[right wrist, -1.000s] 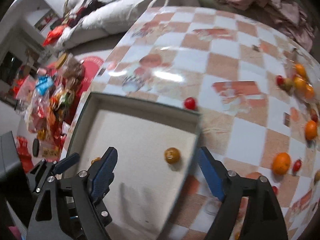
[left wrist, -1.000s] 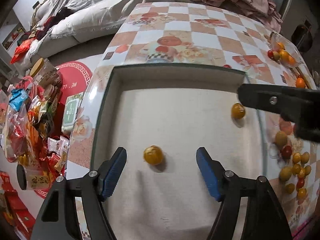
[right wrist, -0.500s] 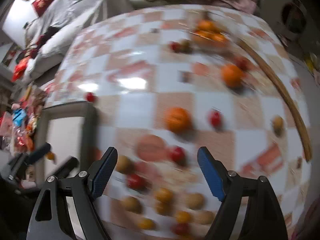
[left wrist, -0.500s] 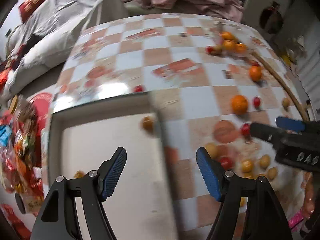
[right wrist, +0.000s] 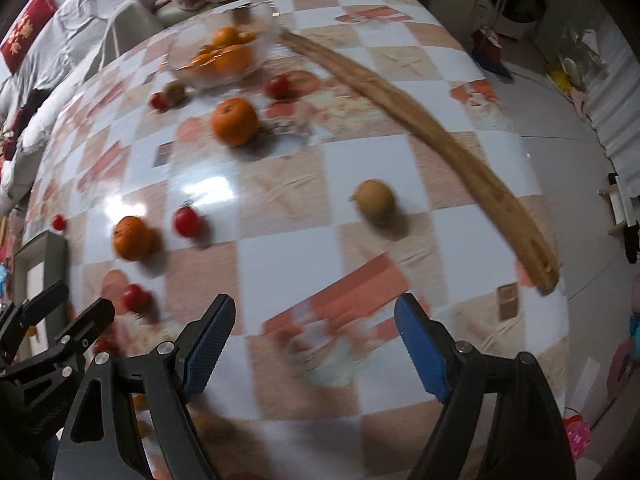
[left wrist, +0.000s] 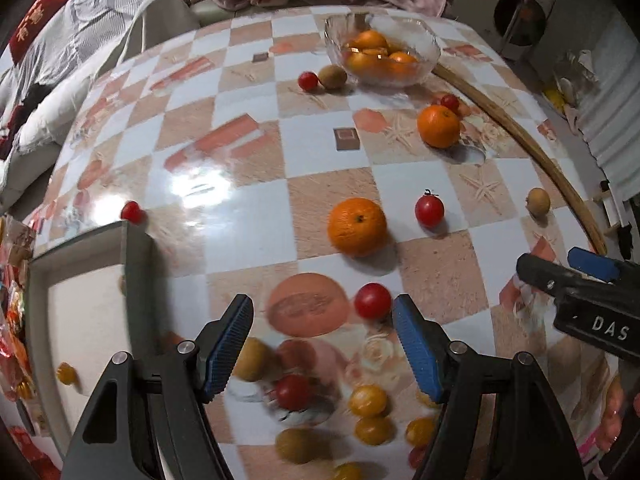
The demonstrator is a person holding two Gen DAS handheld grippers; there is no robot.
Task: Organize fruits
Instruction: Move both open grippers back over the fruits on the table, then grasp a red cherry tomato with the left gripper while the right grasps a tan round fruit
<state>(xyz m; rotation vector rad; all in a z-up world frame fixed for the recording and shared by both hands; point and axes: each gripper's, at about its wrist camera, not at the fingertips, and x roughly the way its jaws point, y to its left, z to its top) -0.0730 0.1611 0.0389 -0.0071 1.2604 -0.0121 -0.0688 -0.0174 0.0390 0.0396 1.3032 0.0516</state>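
I have my left tool (left wrist: 322,336) spread wide and empty above a red tomato (left wrist: 372,301) on the bench (left wrist: 256,184), with small yellow fruits (left wrist: 368,400) blurred beneath it. My right tool (right wrist: 310,338) also gapes empty over bare checkered cloth. An orange (left wrist: 357,226) lies beyond, a glass bowl (left wrist: 382,50) of oranges at the far edge, the tray (left wrist: 80,320) to the left, a wooden strip (right wrist: 432,140) to the right.

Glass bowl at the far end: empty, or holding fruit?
Holding fruit: several oranges sit inside the glass bowl, seen through its clear wall.
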